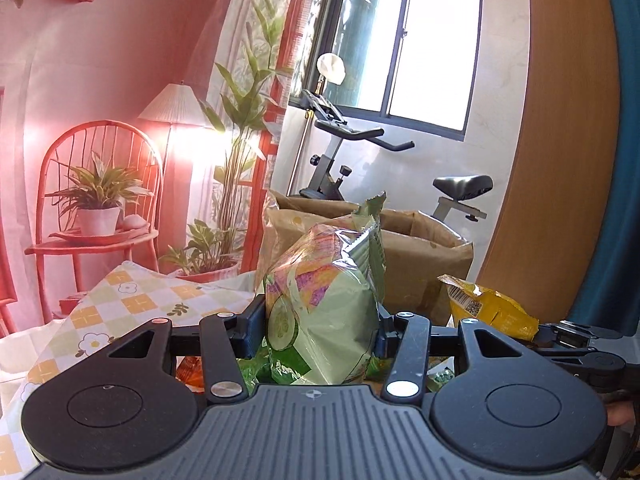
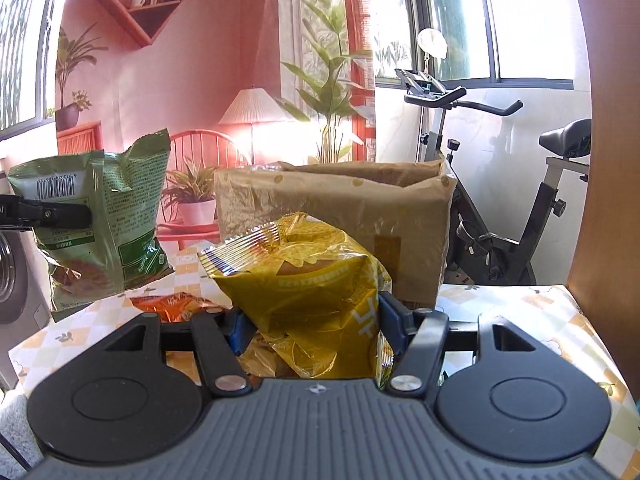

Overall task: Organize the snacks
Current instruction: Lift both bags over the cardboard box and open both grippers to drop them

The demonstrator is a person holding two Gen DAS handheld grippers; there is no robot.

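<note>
My left gripper (image 1: 320,320) is shut on a pale green snack bag (image 1: 328,288) and holds it upright above the table. The right wrist view shows the same green bag (image 2: 104,216) at the left, hanging from a black finger (image 2: 52,214). My right gripper (image 2: 316,320) is shut on a crinkled yellow snack bag (image 2: 304,280), also lifted off the table. In the left wrist view that yellow bag (image 1: 488,308) appears at the right. An open brown paper bag (image 2: 332,208) stands on the table just behind both snacks.
An orange snack packet (image 2: 172,306) lies on the checked flowered tablecloth (image 2: 520,312) below the grippers. An exercise bike (image 2: 500,200) stands beyond the table under the window. A wooden panel (image 1: 560,160) rises at the right. A washing machine (image 2: 12,272) is at far left.
</note>
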